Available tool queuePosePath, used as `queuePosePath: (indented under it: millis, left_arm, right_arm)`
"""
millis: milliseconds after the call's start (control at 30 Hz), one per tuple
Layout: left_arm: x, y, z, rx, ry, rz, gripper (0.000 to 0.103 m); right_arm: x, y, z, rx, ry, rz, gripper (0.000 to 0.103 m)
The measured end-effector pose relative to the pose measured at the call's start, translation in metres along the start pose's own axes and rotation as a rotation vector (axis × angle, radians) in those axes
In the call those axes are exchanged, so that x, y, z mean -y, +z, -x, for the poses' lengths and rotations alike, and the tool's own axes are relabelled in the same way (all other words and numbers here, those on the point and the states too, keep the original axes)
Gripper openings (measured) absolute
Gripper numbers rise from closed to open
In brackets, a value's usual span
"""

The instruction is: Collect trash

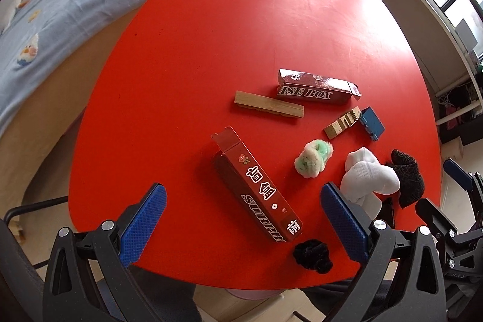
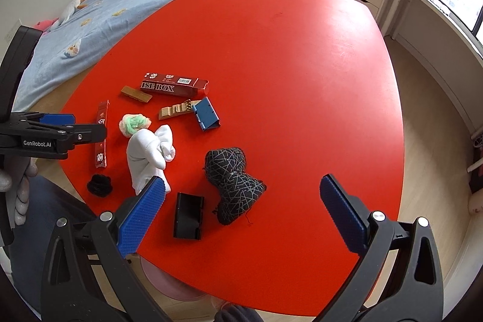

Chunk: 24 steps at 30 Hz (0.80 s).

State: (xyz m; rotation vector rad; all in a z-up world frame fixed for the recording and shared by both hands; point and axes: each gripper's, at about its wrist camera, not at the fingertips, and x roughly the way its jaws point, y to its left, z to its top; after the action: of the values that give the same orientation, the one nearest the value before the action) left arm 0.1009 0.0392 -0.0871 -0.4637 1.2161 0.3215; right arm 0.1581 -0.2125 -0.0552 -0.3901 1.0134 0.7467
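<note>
Cartons, two; wooden pieces, two

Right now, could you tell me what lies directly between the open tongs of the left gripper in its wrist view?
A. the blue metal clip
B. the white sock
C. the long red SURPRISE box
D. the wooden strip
C: in the left wrist view the long red SURPRISE box lies on the red table between the spread tongs of the left gripper; the white sock sits to the right, outside the tongs.
</note>
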Motion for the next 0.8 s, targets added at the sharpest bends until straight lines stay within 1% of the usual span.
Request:
queuePosePath:
  millis: [133,233,267,300,400,433,467,500,533,600,633,700,767,800]
  left_arm:
    - [-0.003,0.004,-0.014,-0.011,0.044,0.021,0.098]
    - [0.0,0.004,-0.017,-0.004,0.088,0.008,0.097]
    - [0.001,0.004,-0.018,-0.006,0.099,-0.001,0.097]
    - [0.003,0.003,-0.019,-0.009,0.109,-0.011,0.097]
    - [0.006,0.0,-0.019,-0.009,0.124,-0.037,0.097]
    - [0.006,-0.001,-0.018,-0.009,0.125,-0.044,0.097]
    - [0.007,-0.002,-0.018,-0.009,0.129,-0.052,0.095]
    - [0.007,-0.004,-0.016,-0.007,0.134,-0.059,0.092]
    - [0.006,-0.004,-0.015,-0.004,0.139,-0.069,0.09]
    - [0.007,-0.006,-0.012,0.002,0.139,-0.084,0.083]
    - [0.007,-0.006,-0.011,0.004,0.136,-0.089,0.08]
    - [0.005,-0.007,-0.007,0.009,0.136,-0.101,0.071]
    - [0.002,-0.006,-0.006,0.012,0.135,-0.116,0.065]
    - [-0.001,-0.005,-0.005,0.015,0.136,-0.125,0.059]
  right_arm:
    - [0.0,0.001,-0.009,-0.01,0.018,0.009,0.1]
    - [-0.001,0.001,-0.015,-0.02,0.031,0.018,0.1]
    - [-0.001,0.002,-0.017,-0.023,0.032,0.021,0.096]
    - [-0.001,0.002,-0.02,-0.027,0.037,0.021,0.09]
    - [-0.001,0.002,-0.025,-0.037,0.045,0.016,0.078]
    - [-0.001,0.002,-0.025,-0.039,0.049,0.013,0.076]
    - [-0.001,0.002,-0.026,-0.04,0.049,0.011,0.072]
    - [-0.001,0.002,-0.026,-0.041,0.048,0.009,0.067]
    - [0.0,0.001,-0.027,-0.043,0.05,0.007,0.064]
    - [0.0,0.0,-0.028,-0.047,0.051,0.004,0.053]
    - [0.001,0.0,-0.028,-0.049,0.05,0.002,0.05]
    - [0.001,-0.001,-0.028,-0.047,0.05,-0.002,0.047]
    - [0.0,-0.002,-0.028,-0.047,0.045,-0.003,0.045]
    - [0.0,-0.002,-0.027,-0.046,0.042,-0.006,0.044]
